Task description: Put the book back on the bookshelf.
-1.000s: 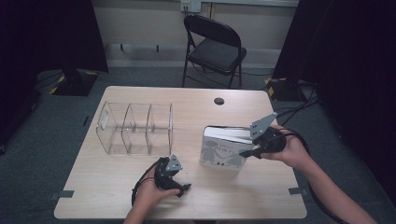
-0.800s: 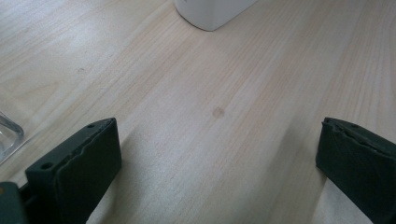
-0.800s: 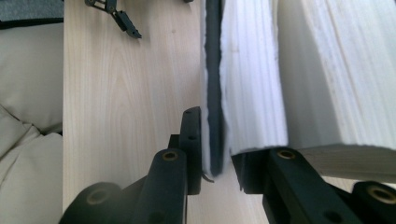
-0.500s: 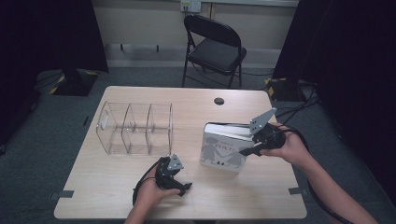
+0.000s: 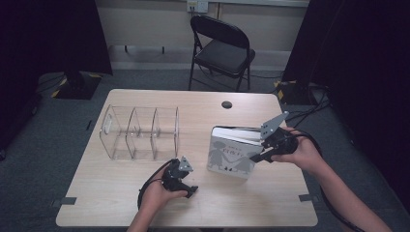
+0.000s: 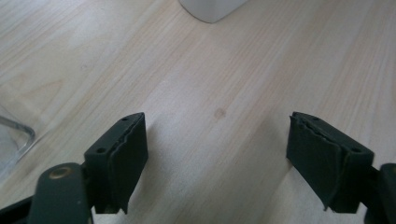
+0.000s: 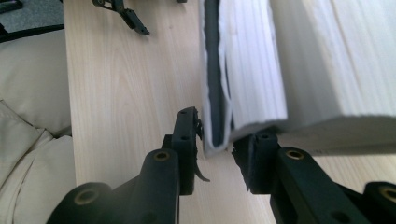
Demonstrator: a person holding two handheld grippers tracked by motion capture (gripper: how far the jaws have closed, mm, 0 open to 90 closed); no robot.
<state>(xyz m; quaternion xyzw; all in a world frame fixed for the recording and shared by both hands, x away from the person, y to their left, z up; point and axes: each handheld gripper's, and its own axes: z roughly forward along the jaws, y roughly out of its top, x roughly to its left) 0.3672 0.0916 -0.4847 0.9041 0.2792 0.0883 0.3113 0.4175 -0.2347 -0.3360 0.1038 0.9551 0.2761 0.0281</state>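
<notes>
A white hardcover book (image 5: 232, 155) with grey figures on its cover stands tilted up on its edge at the right of the wooden table (image 5: 251, 205). My right gripper (image 5: 257, 154) is shut on the book's cover at its right end. In the right gripper view the cover's edge (image 7: 215, 140) sits between the two jaws, and the page block (image 7: 254, 60) hangs apart from it. My left gripper (image 5: 189, 187) rests low on the table, left of the book. It stands open (image 6: 217, 154) over bare wood with nothing between its jaws.
A clear plastic organizer (image 5: 140, 131) with three compartments stands at the table's left middle; its corner (image 6: 11, 140) lies close to the left gripper. A round cable hole (image 5: 226, 104) is near the far edge. A black folding chair (image 5: 220, 48) stands beyond the table.
The right gripper has tipped the book up from a lower slant to nearly upright, so its front cover now faces the camera. The left gripper has stayed where it was.
</notes>
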